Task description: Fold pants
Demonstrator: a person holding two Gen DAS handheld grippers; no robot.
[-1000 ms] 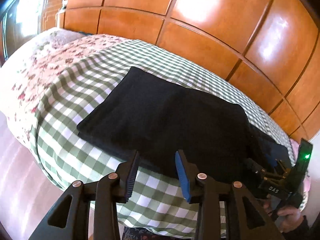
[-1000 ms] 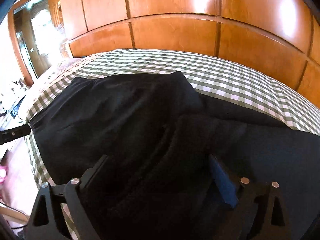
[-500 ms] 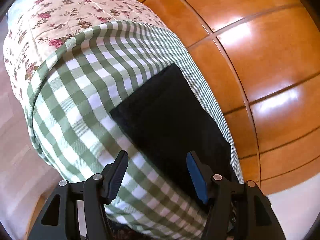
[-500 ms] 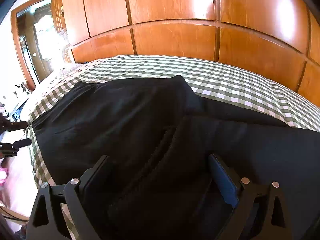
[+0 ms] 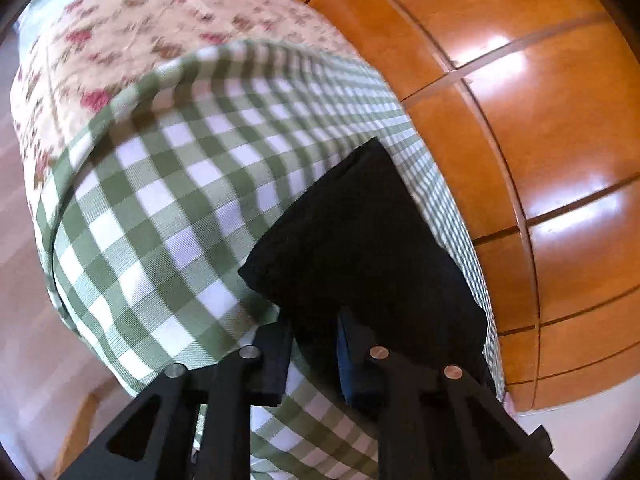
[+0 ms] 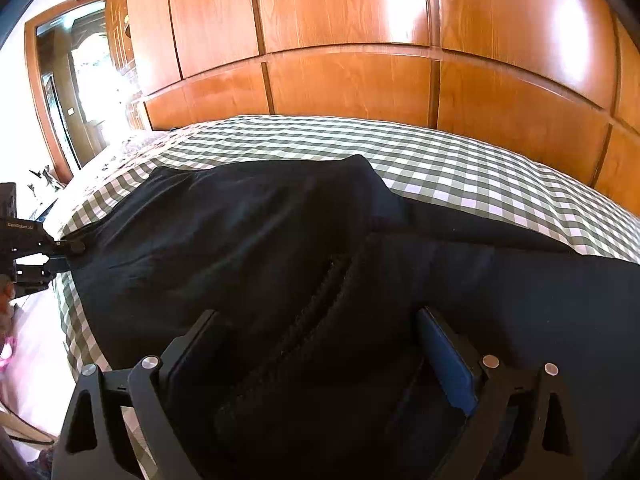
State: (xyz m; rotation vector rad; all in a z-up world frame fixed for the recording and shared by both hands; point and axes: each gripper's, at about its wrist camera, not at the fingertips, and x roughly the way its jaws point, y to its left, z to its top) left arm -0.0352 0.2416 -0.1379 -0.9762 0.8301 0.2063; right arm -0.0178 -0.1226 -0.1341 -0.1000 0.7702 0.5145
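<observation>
The black pants (image 6: 280,248) are spread across the checked bedcover (image 6: 460,168), with one end lying near the cover's edge in the left wrist view. The left gripper (image 5: 312,350) is nearly closed on the edge of that end; cloth is seen between its fingers, though whether it is firmly pinched cannot be told. The right gripper (image 6: 316,356) is held wide open, with a bunched ridge of the pants lying between its fingers and nothing clamped. If the left end is lifted on so thin a bite, the cloth could slip out, or only the top layer could be taken and the fold spoiled; the bedcover might also be caught and dragged. The floral quilt (image 5: 132,28) beyond the cover is shown clearly only by the left view; the left gripper (image 6: 48,256) at the pants' far edge, and the waist bunching, are shown only by the right view.
</observation>
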